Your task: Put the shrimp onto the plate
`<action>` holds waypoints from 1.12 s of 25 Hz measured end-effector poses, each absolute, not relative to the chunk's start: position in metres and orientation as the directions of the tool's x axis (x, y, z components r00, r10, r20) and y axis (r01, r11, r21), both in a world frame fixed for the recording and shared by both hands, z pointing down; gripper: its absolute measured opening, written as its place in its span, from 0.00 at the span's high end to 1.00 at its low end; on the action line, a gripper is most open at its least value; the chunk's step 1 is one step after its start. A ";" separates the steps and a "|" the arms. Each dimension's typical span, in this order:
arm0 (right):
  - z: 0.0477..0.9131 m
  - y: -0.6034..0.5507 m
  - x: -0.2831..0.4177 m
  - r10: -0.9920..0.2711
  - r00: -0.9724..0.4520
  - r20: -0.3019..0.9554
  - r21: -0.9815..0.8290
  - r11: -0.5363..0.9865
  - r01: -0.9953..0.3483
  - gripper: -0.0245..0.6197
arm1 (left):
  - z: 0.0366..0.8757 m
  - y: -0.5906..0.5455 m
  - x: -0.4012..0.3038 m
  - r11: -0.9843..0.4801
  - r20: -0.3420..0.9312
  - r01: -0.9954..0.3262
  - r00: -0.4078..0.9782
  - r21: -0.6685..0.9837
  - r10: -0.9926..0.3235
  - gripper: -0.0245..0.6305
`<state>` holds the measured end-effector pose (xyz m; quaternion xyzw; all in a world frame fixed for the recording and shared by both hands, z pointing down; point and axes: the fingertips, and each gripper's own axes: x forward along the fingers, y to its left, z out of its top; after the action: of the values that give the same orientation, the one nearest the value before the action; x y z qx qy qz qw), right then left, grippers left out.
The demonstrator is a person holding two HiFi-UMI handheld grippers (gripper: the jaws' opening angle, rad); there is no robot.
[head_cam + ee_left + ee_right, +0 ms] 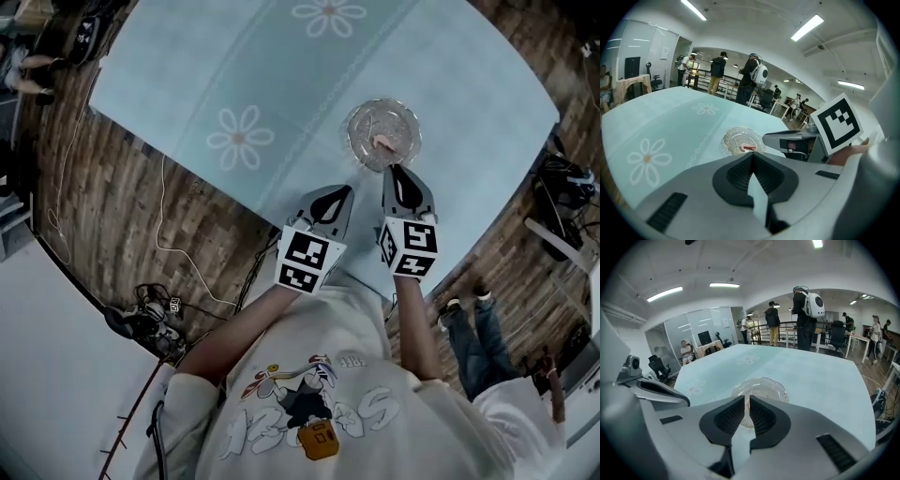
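A clear glass plate (382,134) sits on the light blue tablecloth near the table's near edge. A pink shrimp (386,142) lies in it, also seen as the shrimp (749,148) on the plate (737,137) in the left gripper view. My right gripper (395,170) hovers just short of the plate's near rim, jaws shut and holding nothing. My left gripper (339,191) is beside it to the left, also shut and holding nothing. In the right gripper view the plate (772,390) shows behind the right gripper (747,402), and the shrimp is hidden. The left gripper (751,158) points at the plate.
The tablecloth (281,75) has white daisy prints (240,137). Cables (150,314) lie on the wooden floor at the left. A person's legs (473,323) stand at the lower right. Several people (806,315) stand far beyond the table.
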<state>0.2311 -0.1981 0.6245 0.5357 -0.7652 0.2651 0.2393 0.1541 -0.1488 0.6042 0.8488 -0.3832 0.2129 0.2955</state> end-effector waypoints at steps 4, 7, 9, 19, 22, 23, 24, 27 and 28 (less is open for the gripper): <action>0.605 -0.184 0.214 -0.710 -0.323 0.626 -0.147 0.299 -0.943 0.88 | 0.590 -0.134 0.143 -0.551 0.569 -0.769 0.623 0.324 -0.536 0.95; 0.591 -0.168 0.203 -0.720 -0.327 0.612 -0.155 0.296 -0.942 0.88 | 0.580 -0.120 0.131 -0.554 0.560 -0.769 0.624 0.318 -0.545 0.95; 0.580 -0.158 0.193 -0.728 -0.328 0.602 -0.149 0.302 -0.942 0.88 | 0.572 -0.112 0.121 -0.554 0.552 -0.771 0.624 0.315 -0.553 0.95; 0.535 -0.100 0.152 -0.744 -0.333 0.579 -0.114 0.330 -0.937 0.89 | 0.530 -0.071 0.085 -0.577 0.489 -0.756 0.646 0.308 -0.586 0.95; 0.520 -0.076 0.143 -0.743 -0.338 0.577 -0.143 0.316 -0.938 0.89 | 0.515 -0.053 0.079 -0.599 0.475 -0.740 0.663 0.305 -0.578 0.95; 0.515 -0.068 0.141 -0.747 -0.337 0.573 -0.142 0.314 -0.939 0.89 | 0.511 -0.047 0.076 -0.606 0.470 -0.735 0.669 0.305 -0.576 0.95; 0.510 -0.061 0.139 -0.755 -0.332 0.566 -0.137 0.312 -0.940 0.89 | 0.508 -0.041 0.073 -0.611 0.464 -0.729 0.676 0.308 -0.573 0.95; 0.494 -0.041 0.137 -0.788 -0.310 0.532 -0.126 0.288 -0.949 0.89 | 0.498 -0.023 0.063 -0.625 0.448 -0.708 0.699 0.329 -0.557 0.95; 0.489 -0.034 0.136 -0.798 -0.305 0.520 -0.130 0.279 -0.952 0.88 | 0.494 -0.016 0.060 -0.631 0.443 -0.701 0.707 0.333 -0.552 0.95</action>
<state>0.1365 -0.0337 0.4891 0.5614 -0.7791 0.2129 0.1801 0.0598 -0.0158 0.4940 0.8904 -0.3516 0.1511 0.2465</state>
